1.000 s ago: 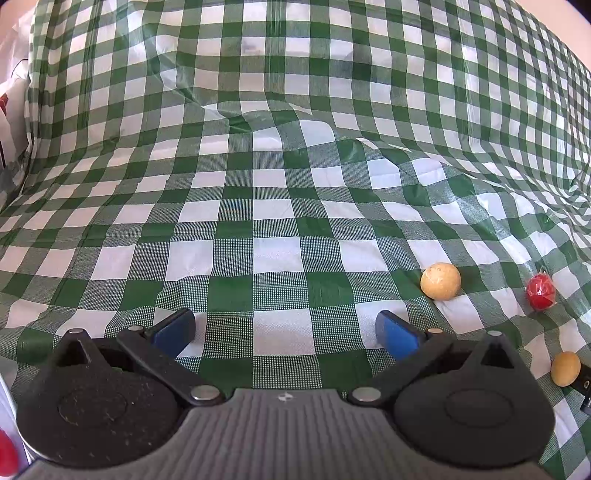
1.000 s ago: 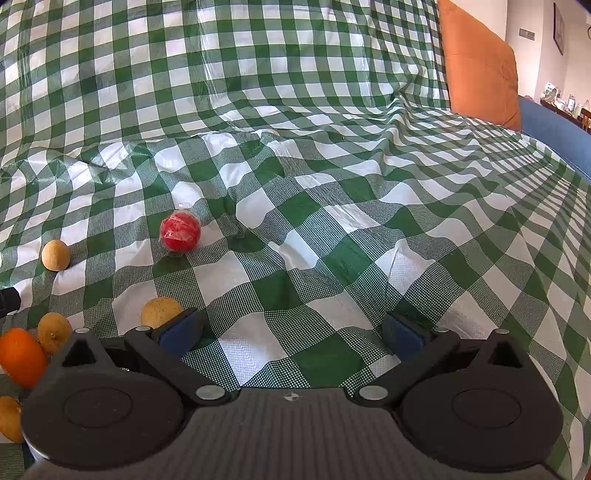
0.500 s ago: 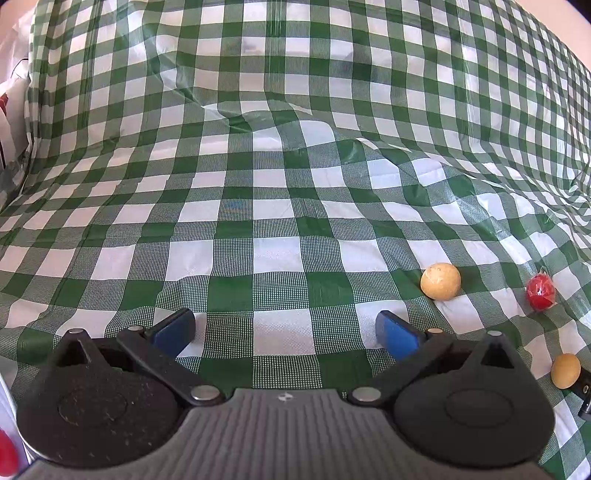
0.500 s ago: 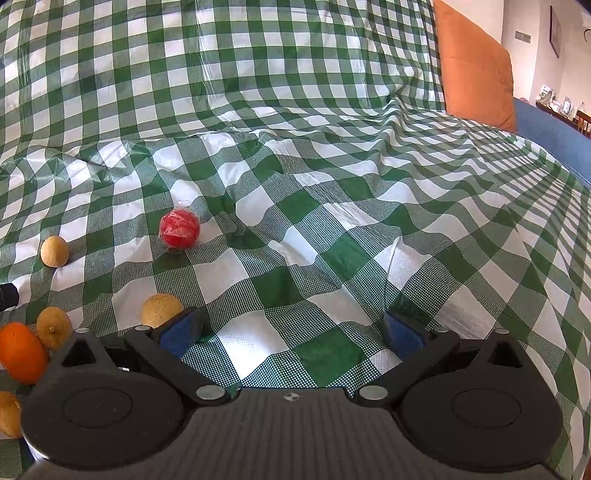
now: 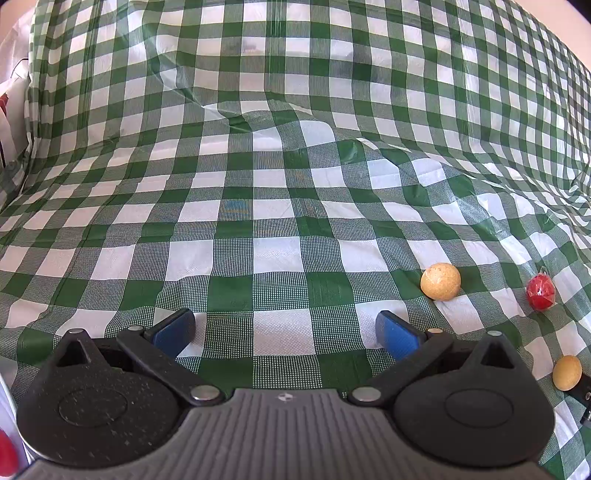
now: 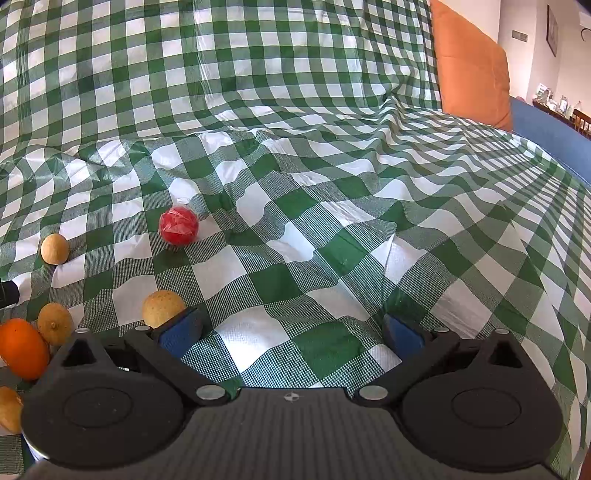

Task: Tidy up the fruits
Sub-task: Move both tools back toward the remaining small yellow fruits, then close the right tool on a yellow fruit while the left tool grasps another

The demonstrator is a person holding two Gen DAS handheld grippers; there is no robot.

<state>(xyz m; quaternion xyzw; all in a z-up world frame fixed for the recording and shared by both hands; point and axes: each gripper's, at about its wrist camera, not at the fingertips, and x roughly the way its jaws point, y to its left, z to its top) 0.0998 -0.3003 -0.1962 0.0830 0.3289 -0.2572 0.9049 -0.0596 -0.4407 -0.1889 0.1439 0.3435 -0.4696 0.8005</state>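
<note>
Green-check cloth (image 5: 280,229), red fruit (image 6: 178,230) wrapped, no legible txt.

A rumpled green-and-white checked cloth (image 6: 332,229) covered the whole work surface and rose behind it. An orange cushion (image 6: 472,70) stood at the far right above a blue sofa seat (image 6: 550,129). Beyond lay a pale wall (image 6: 532,48) bearing a framed picture (image 6: 551,25).

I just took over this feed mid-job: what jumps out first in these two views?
The green-and-white checked cloth fills both views, rumpled. On it the wrapped red fruit stands out, left of centre in the right wrist view, with an orange fruit and tan round ones at the lower left edge. An orange cushion stands at the upper right; left gripper and right gripper are both open, empty.
</note>
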